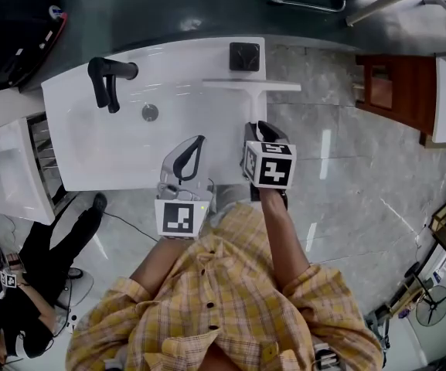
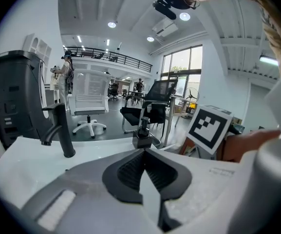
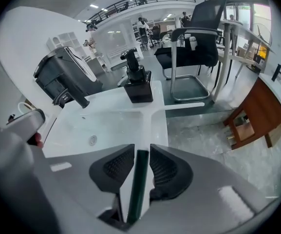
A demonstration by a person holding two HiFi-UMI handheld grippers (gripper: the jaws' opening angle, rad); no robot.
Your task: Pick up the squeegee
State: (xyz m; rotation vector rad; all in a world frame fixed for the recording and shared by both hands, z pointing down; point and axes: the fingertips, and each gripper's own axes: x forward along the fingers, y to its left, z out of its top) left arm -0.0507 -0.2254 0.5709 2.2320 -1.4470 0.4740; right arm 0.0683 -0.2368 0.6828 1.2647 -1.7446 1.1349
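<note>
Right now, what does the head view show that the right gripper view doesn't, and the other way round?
Only the head view shows the person's yellow plaid shirt and the marker cube on the right claw. Only the right gripper view shows the dark green handle end of the squeegee standing between that claw's parted jaws. Both show the white sink, the black faucet, the drain, the black soap dispenser and the squeegee's white blade.
</note>
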